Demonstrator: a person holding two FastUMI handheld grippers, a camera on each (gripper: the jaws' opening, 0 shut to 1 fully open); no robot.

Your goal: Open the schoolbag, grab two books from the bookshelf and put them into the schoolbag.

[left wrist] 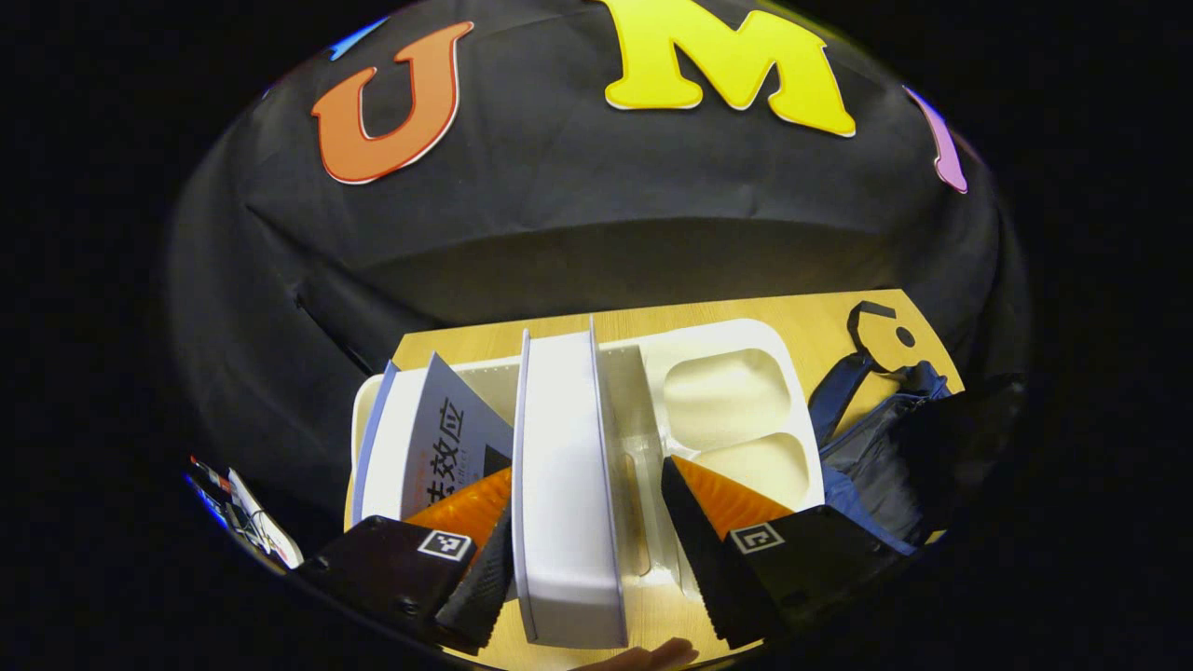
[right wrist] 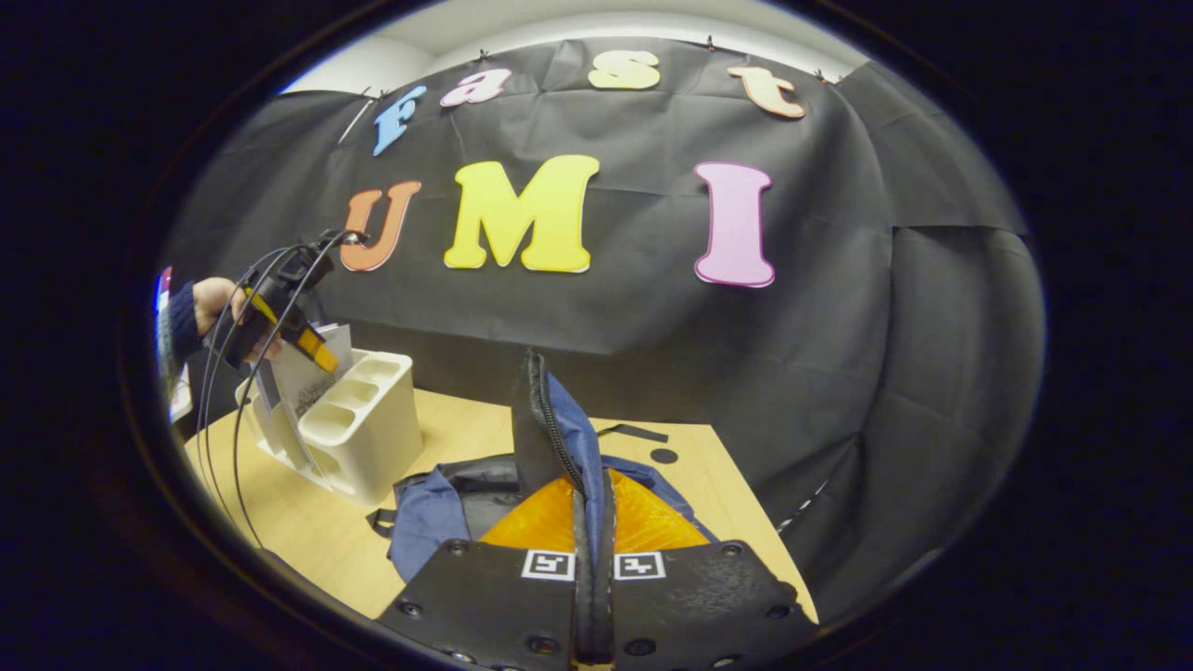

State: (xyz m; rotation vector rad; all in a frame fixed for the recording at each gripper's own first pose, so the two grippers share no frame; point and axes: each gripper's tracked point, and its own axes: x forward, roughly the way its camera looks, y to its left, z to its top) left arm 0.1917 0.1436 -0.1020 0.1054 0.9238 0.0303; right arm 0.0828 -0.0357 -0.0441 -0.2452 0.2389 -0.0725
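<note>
A white bookshelf (left wrist: 713, 329) stands on the wooden table. In it a white book (left wrist: 564, 447) stands upright, with a grey-covered book (left wrist: 438, 438) leaning to its left. My left gripper (left wrist: 587, 494) is open and straddles the white book, one finger on each side. The dark blue schoolbag (left wrist: 867, 438) lies to the right of the shelf. In the right gripper view my right gripper (right wrist: 594, 522) is shut on the schoolbag's zippered flap (right wrist: 559, 429) and holds it upright. Farther off, the left gripper (right wrist: 312, 349) hangs over the bookshelf (right wrist: 373, 438), held by a hand (right wrist: 210, 298).
The wooden table (right wrist: 298, 531) has bare room in front of the shelf and black marks (right wrist: 634, 431) behind the bag. The bag's body (right wrist: 429, 513) lies slumped beside the shelf. Black cloth walls close the back and sides. Cables (right wrist: 233, 447) trail from the left gripper.
</note>
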